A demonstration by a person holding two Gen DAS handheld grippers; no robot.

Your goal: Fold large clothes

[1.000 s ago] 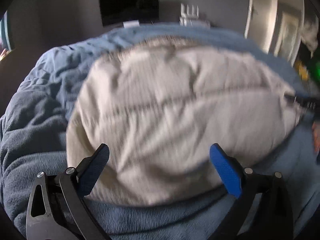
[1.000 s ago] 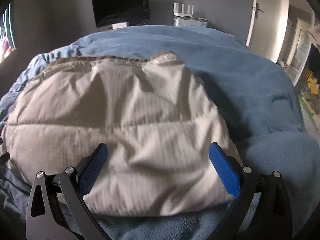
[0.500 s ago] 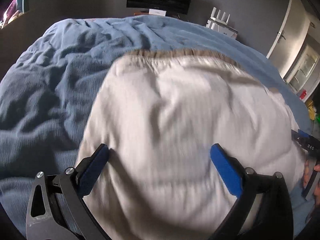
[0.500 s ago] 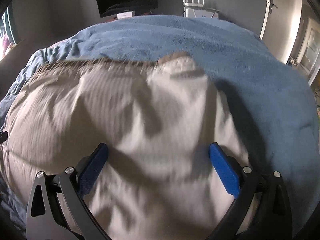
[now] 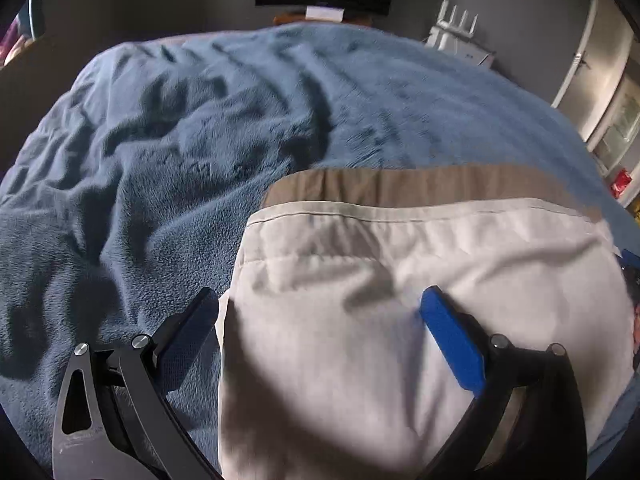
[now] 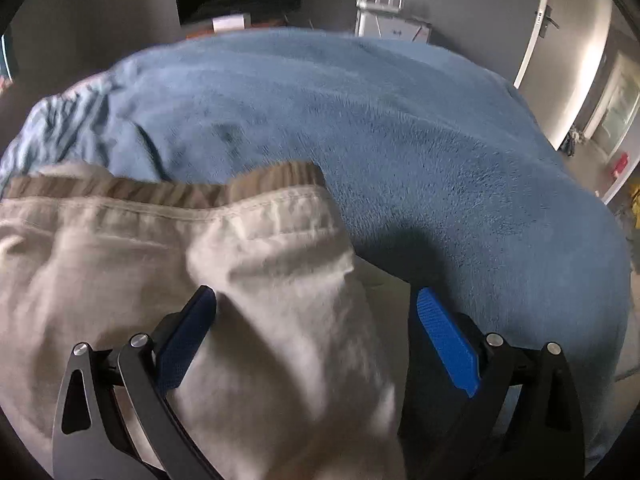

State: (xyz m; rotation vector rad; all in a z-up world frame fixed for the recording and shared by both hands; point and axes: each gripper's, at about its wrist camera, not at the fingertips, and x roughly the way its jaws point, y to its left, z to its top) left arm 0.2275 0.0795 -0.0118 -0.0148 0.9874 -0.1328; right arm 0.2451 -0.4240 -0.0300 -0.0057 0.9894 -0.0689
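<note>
Blue blanket [image 5: 168, 168] covers the bed, and the pale padded garment [image 5: 400, 320] lies folded at its 6 o'clock edge, brown lining [image 5: 420, 186] showing. Left hand-held gripper [image 5: 320, 332] and right hand-held gripper [image 6: 316, 332] gape, holding nothing; likely another fold remains.

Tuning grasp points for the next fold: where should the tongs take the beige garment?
Probably the two far corners of the beige garment, at its brown-trimmed hem. That edge lies straight on the blue blanket; slide one finger under from each outer side.
</note>
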